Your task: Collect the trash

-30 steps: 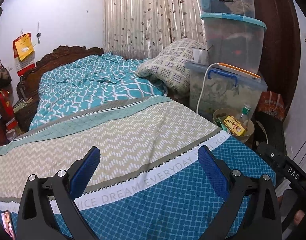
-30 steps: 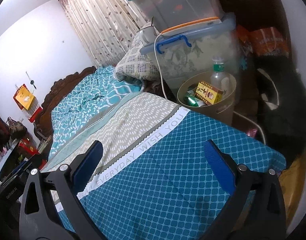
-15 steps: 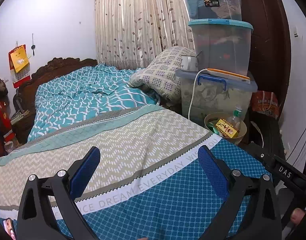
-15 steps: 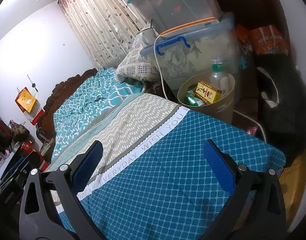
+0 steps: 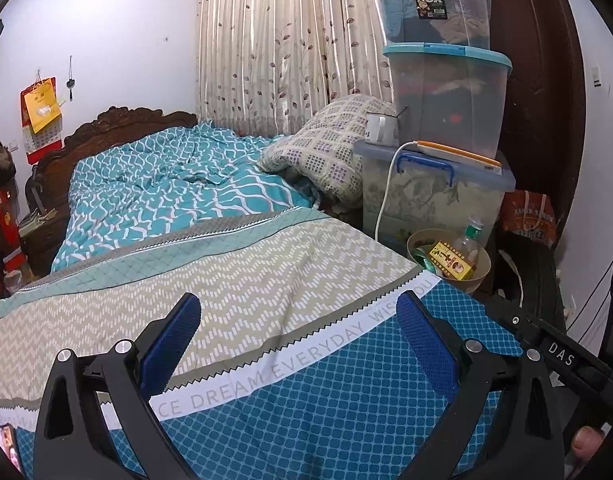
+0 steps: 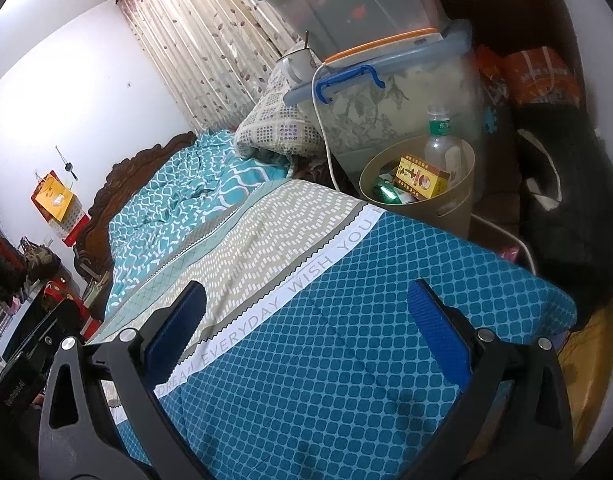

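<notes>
Since both your tongs, left (image 5: 298, 340) and right (image 6: 306, 324), gape empty over the bed (image 6: 346, 300), the only trash you can see already sits in the bin (image 6: 454, 204): a yellow box (image 6: 422, 176) lying on its side, a bottle (image 6: 438, 140) upright behind it. The bin stands just past the bed's edge, ahead and right, nearer your right tongs; nothing blocks the way

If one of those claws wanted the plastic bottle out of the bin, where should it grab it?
Probably by the neck, coming down from above. The plastic bottle stands nearly upright in the bin, its capless neck clear of the rim, while its body is hemmed in by the yellow box and the bin wall.
</notes>
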Available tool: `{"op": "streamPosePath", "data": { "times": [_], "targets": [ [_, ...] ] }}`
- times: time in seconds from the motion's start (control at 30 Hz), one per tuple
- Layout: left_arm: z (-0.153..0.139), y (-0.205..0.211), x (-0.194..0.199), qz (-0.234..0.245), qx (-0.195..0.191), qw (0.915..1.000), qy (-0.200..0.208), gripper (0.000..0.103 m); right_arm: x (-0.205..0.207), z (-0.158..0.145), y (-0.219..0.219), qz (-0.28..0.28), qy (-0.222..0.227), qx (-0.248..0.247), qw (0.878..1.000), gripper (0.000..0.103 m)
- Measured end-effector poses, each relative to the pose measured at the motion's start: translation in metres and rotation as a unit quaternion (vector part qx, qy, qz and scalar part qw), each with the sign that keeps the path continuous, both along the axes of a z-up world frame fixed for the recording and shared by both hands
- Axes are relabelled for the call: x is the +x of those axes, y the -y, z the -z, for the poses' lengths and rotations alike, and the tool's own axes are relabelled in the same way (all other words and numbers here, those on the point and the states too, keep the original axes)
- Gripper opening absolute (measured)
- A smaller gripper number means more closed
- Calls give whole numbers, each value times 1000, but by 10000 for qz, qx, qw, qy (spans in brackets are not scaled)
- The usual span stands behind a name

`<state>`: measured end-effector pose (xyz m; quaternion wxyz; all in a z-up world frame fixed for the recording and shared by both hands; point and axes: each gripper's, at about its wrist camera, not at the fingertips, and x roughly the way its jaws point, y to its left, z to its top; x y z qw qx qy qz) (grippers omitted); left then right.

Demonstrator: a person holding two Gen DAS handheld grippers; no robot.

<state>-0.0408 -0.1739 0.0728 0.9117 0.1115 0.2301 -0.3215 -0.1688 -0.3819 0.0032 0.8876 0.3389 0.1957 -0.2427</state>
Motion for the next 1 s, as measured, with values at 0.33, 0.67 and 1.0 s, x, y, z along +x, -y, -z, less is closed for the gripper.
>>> {"op": "streamPosePath", "data": {
  "times": [0.33,0.67,1.0],
  "targets": [
    [8,5,-1,1,408,9992,53,94,2,1,-6,-53,-29,-57,10000,99],
    [7,3,-2,140,299,9994,-29,94,1,3,-6,-37,-32,-5,10000,99],
    [8,-2,3,60,220,9997,-83,94,3,5,-7,-78,-81,13,9999,99]
  ]
}}
